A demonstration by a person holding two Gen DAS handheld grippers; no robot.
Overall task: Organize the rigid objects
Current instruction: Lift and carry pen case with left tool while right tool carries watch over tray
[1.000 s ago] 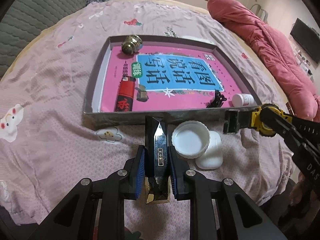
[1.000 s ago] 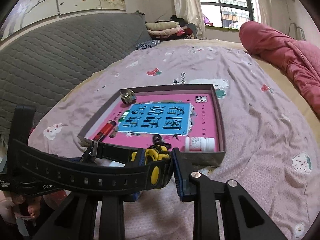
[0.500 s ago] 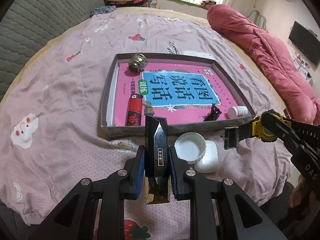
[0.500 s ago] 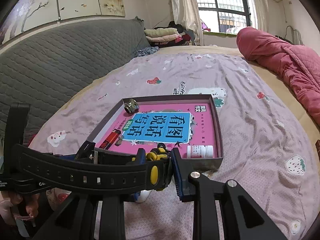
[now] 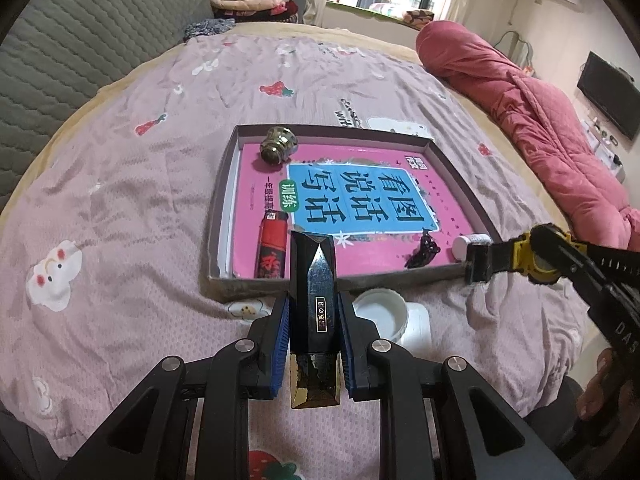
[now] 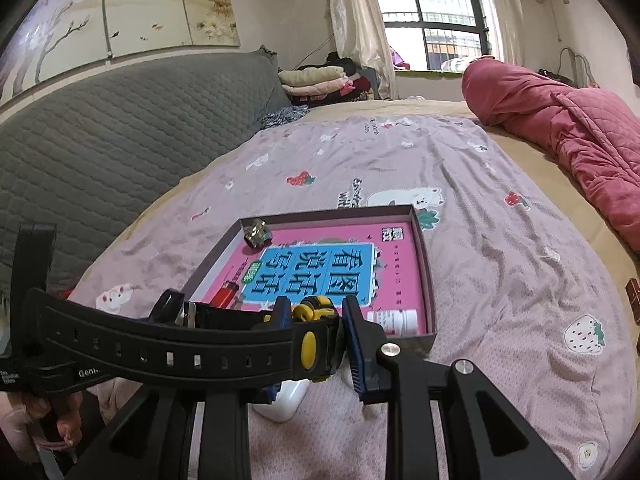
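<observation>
My left gripper is shut on a glossy black faceted box with a gold base, held above the bedspread in front of the tray. My right gripper is shut on a black and yellow wristwatch; its strap trails off to the left. In the left wrist view the wristwatch hangs at the right, over the tray's near right corner. The shallow grey tray holds a pink and blue book, a brass knob, a red lighter, a small black figure and a white pill bottle.
A white round lid and a white rounded case lie on the pink bedspread just in front of the tray. A red quilt is heaped along the right. A grey padded headboard runs on the left. A hand shows at lower left.
Both grippers have risen with their loads, so the tray and the bed look farther below and more of the room shows. Both grips are unchanged.
</observation>
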